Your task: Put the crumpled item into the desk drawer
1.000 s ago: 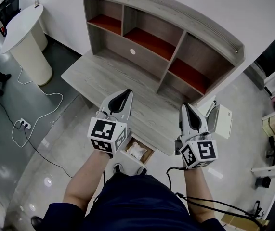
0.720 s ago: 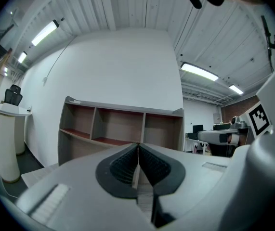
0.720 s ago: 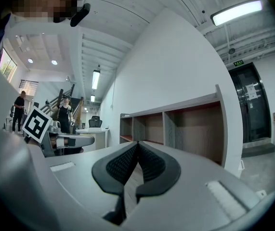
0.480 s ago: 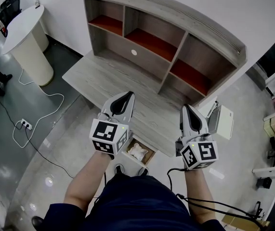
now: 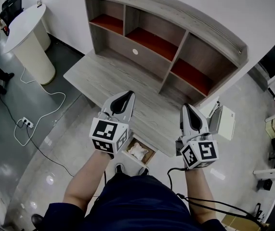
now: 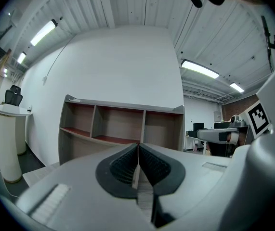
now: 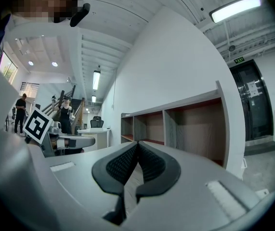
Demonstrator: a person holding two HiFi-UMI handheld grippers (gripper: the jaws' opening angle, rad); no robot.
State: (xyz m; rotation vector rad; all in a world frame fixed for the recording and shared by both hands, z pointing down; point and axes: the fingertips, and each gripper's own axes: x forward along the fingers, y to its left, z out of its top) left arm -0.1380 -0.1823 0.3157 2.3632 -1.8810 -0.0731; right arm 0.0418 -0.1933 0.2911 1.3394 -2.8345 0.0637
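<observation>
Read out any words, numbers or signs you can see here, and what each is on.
Nothing is readable.
Green sign above the door: too small to read.
Paper on the door: too small to read.
Cubes on the left gripper and right gripper: square patterns only, no words.

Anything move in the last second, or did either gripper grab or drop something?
Nothing visibly changed; nothing was grabbed or dropped. The left gripper and right gripper hang over the front of the desk as before, jaws together and empty. The crumpled item lies in the open drawer throughout.
</observation>
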